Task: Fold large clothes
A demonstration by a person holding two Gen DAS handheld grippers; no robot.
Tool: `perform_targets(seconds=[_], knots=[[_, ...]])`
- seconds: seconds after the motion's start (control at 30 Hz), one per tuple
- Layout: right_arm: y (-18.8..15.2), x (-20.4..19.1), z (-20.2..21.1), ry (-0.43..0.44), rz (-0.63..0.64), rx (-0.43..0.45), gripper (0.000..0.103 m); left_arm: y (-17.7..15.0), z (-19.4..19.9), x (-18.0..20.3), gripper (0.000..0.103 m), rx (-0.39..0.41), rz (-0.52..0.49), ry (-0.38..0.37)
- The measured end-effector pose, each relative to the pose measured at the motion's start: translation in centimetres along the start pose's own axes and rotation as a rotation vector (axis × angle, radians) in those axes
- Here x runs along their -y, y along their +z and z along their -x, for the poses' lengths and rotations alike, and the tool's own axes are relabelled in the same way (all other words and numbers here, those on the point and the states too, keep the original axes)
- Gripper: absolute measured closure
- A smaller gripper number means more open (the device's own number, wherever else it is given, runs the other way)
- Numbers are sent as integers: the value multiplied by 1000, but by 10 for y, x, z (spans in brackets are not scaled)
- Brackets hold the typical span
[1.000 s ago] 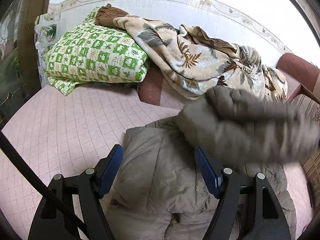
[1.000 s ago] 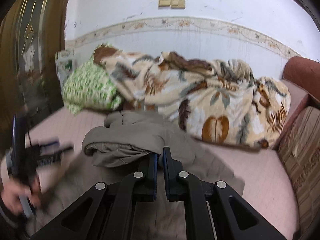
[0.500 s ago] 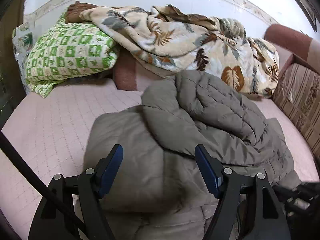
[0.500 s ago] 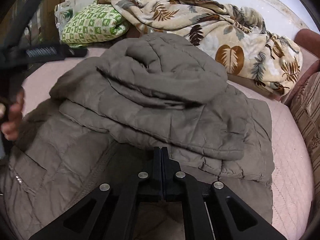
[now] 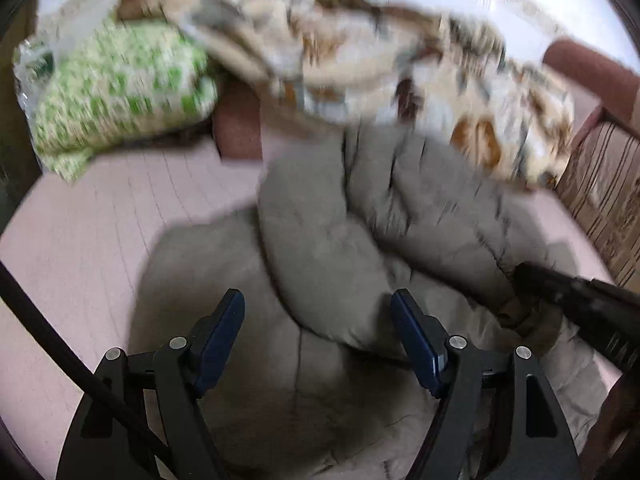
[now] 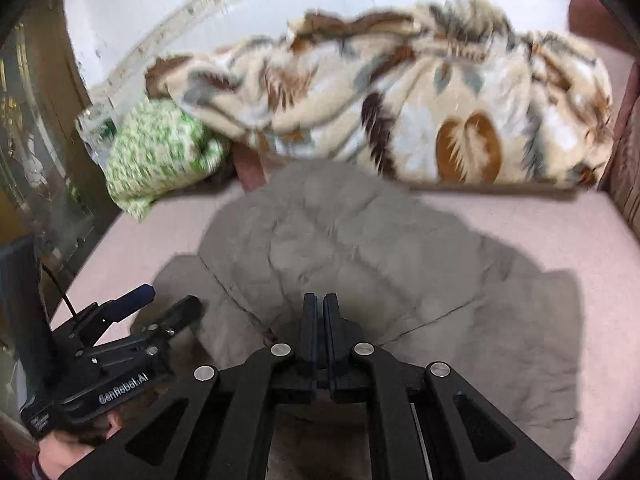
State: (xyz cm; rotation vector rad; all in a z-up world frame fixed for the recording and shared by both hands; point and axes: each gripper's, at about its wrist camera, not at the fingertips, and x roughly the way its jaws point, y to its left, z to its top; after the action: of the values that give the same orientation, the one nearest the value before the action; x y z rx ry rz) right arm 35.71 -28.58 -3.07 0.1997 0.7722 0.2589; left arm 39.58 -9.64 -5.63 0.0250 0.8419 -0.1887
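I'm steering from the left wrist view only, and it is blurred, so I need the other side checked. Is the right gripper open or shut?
Observer: Shut. In the right wrist view the right gripper has its fingers pressed together over the grey jacket. Whether they pinch any fabric I cannot tell.
Operator: How does my left gripper look from there?
Observer: The left gripper stands open by the jacket's left edge.
Operator: What holds it?
Observer: A hand grips its handle in the bottom left corner.
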Motion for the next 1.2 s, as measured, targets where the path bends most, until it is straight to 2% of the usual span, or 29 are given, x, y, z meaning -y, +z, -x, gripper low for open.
perform_targets(seconds=[0.07, 0.17, 0.3, 0.4, 0.5, 0.63, 0.7, 0.77, 0.8, 0.9, 1.07, 1.2], knots=[[-14, -3, -25, -8, 3, -76, 98, -7, -18, 0, 28, -69, -4, 26], [-39, -2, -53, -27, 0, -144, 98, -11, -24, 7, 27, -91, -71, 58], [-46, 14, -63, 21, -72, -148, 98, -15, -26, 8, 26, -87, -85, 66], [-39, 9, -57, 12, -38, -165, 98, -14, -15, 5, 26, -52, -70, 46], [-24, 6, -35, 50, -42, -122, 98, -10, -1, -1, 26, -13, -39, 7], [12, -2, -11, 87, -18, -19, 97, -5, 11, -8, 26, 37, 4, -9], [37, -6, -14, 89, -15, 8, 88, -3, 9, -11, 26, 39, 12, 2], [55, -10, -24, 104, -11, 35, 65, -3, 4, -12, 26, 27, 12, 12], [64, -12, -34, 109, -12, 32, 63, -3, 1, -12, 26, 18, 11, 18], [79, -18, -74, 130, -9, -29, 63, -6, -9, -15, 26, -10, 17, 24], [52, -23, -155, 97, -4, -264, 63, -7, -17, -16, 26, -27, 11, 34], [55, -17, -151, 131, -17, -263, 63, -6, -13, -14, 26, -10, 0, 31]])
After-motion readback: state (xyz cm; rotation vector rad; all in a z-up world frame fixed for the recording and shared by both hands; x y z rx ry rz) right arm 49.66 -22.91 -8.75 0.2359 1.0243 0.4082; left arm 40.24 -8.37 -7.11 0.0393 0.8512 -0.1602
